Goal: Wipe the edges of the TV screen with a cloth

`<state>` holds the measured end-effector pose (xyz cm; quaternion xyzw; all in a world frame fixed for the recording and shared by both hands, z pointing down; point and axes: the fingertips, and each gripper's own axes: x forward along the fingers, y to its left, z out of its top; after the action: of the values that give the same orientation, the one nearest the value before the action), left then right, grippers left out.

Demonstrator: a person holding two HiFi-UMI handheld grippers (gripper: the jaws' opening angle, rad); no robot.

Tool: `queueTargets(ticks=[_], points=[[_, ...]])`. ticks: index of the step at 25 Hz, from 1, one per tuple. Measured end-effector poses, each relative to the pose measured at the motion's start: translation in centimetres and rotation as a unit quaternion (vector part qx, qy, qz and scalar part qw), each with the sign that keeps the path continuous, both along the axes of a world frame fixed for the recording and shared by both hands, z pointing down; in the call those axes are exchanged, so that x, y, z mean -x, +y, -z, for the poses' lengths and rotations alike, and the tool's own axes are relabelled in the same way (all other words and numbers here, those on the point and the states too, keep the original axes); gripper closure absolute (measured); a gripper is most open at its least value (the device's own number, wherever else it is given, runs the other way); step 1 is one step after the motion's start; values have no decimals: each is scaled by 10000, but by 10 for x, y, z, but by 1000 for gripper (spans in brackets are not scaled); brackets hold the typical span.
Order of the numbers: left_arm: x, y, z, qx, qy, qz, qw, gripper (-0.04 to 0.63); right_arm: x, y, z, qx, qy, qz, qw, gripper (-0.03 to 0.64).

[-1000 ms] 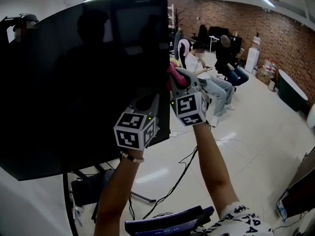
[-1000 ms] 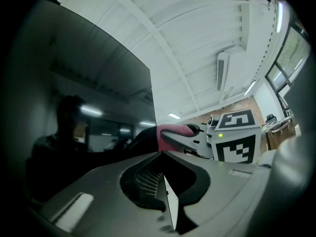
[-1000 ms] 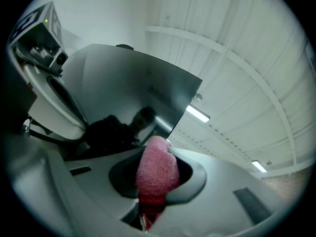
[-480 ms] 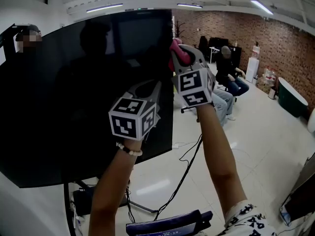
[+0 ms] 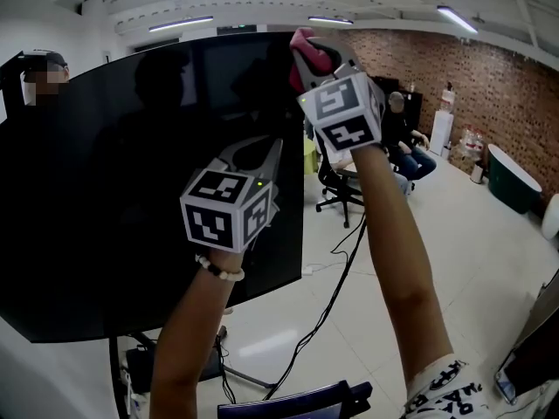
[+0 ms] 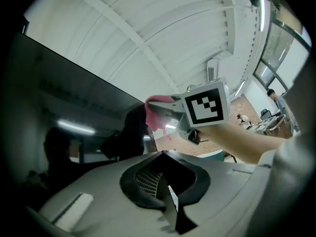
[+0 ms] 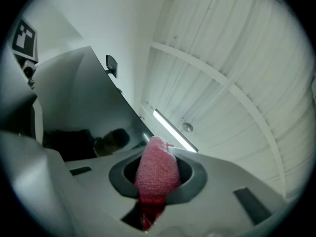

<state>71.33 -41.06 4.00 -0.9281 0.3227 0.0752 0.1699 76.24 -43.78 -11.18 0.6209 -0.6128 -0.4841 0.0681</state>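
Where the cloth (image 5: 299,66) is: pinched in the right tongs (image 5: 313,52) and held up at the top right corner of the TV screen (image 5: 113,190), at the spot where the right edge meets the top edge (whether it truly presses on the frame, no view settles).
TV screen: big, dark and glossy, with dim reflections across it; its right edge drops from the cloth to the lower corner, and its top edge runs off leftward.
Done so far: no streak or mark on the frame tells which stretches have been wiped, so this is a judgement only. With the cloth at the upper end of the right edge, that side looks like the one in hand.
Left to do: probably the top edge, which starts right at the cloth, then the far left side and the bottom edge, both well apart from it.
Right tongs: closed on the cloth, a pink knitted wad that fills the gap between the jaws and bulges out past them toward the ceiling lights.
Left tongs (image 5: 276,149): jaws set together with nothing between them, only the bare oval hollow behind the tips. They hang in front of the screen's right half, below the right tongs and near the right edge, idle as far as I can judge.
Left tongs against the glass: touching or just clear, I cannot tell.
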Motion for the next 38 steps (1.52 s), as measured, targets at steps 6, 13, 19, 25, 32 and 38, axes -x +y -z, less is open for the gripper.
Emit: queueTargets(ticks=[6, 13, 19, 25, 32, 38], points=[[4, 9, 7, -63, 41, 68, 9999, 597, 7, 9, 28, 181, 188, 33, 9997, 549], [21, 2, 10, -51, 78, 284, 9996, 598, 19, -12, 32, 1384, 167, 593, 9885, 549], [32, -3, 11, 16, 211, 391, 9990, 597, 51, -19, 23, 1502, 907, 250, 9842, 549], [70, 0, 16, -3, 299, 694, 9971, 598, 86, -10, 31, 1987, 444, 1136, 9724, 549], [121, 3, 31, -80, 360, 930, 9950, 598, 145, -1, 38, 2241, 570, 1471, 9617, 549], [198, 17, 45, -157, 331, 1206, 9920, 597, 214, 2, 31, 2329, 484, 1440, 9606, 549]])
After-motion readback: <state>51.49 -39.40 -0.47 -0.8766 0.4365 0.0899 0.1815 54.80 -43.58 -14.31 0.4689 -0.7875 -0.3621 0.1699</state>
